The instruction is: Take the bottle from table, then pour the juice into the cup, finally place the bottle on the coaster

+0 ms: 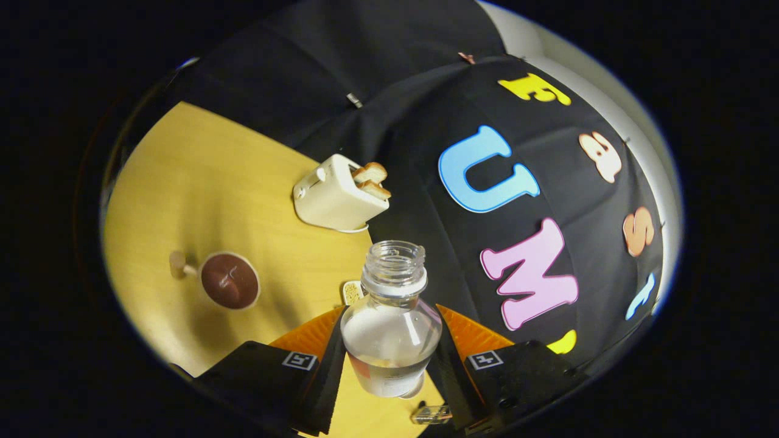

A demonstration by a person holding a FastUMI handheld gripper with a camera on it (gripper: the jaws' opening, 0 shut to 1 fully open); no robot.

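Tool: the tool (391, 365) grips the bottle, one finger pressed to each side of its body.
Bottle: the bottle (391, 340) is clear ribbed plastic, round-shouldered, with an open threaded neck and no cap; it sits between the fingers, with its mouth pointing ahead at 12 o'clock; a little pale liquid lies in it.
Cup: the cup (230, 280) is round with a pale rim, dark inside, with a stubby handle; it stands on the surface at 10 o'clock from the bottle, well apart.
Toaster: the toaster (338, 194) is a cream, boxy, smooth shell with two browned slices in its slots, at 11 o'clock beyond the bottle.
Surface: the surface (201, 182) is yellow wood grain with a matte finish.
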